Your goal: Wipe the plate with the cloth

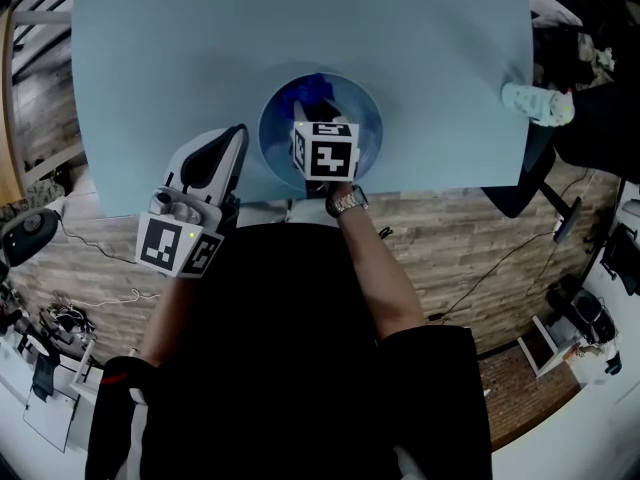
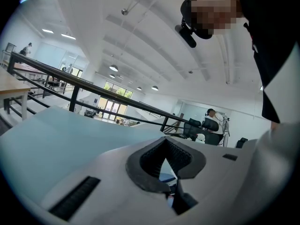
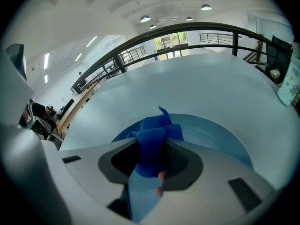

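**Blue cloth pinched over the plate**

The left gripper (image 1: 236,140) is being held at the near edge of the tabletop (image 1: 150,58), just left of the pale blue plate (image 1: 370,118), its jaws closed together on nothing. The right gripper (image 3: 157,161) is hovering over the plate, clamping the blue cloth (image 1: 308,90). The cloth is running lengthwise along the jaws, its bunched end pointing toward the plate's far rim

Left claw (image 2: 165,142) jaws together, tips touching. Pale blue table (image 2: 51,135) beyond; dark railing (image 2: 93,86) behind.
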A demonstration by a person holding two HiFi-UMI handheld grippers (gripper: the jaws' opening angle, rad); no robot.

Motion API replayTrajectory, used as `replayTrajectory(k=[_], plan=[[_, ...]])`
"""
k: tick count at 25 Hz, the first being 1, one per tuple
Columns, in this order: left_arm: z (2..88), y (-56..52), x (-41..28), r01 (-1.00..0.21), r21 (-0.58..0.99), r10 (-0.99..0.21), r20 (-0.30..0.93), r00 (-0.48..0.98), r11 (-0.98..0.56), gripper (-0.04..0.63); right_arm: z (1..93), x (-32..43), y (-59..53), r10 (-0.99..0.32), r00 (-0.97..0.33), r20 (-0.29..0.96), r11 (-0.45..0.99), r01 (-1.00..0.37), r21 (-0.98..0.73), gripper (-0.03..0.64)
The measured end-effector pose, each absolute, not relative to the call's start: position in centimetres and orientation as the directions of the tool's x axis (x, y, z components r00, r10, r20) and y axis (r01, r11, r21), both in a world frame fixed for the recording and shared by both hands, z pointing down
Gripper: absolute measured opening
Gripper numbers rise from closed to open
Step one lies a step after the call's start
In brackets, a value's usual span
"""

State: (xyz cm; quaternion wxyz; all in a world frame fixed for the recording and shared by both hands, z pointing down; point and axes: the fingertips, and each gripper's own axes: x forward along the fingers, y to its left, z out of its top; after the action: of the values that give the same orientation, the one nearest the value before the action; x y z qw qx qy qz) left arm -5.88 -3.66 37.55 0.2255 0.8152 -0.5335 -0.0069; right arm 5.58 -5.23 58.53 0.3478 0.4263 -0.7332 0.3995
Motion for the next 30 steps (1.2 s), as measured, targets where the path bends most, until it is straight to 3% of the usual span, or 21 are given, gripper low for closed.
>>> replayTrajectory(k=[19, 30], plan=[[37.3, -3.6, -5.3, -0.859, 0.383, -0.869, 0.222, 0.442, -0.339, 0.000, 55.4, 2.5, -3.7, -0.320, -0.535, 0.782, 0.401, -0.824, -0.400, 0.115], [37.0, -4.2, -3.0, -0.830, 0.387, -0.840, 0.205, 0.502, -0.401, 0.001, 54.0, 7.0, -3.9, -0.393, -0.458, 0.797, 0.327, -0.880, -0.344, 0.115]])
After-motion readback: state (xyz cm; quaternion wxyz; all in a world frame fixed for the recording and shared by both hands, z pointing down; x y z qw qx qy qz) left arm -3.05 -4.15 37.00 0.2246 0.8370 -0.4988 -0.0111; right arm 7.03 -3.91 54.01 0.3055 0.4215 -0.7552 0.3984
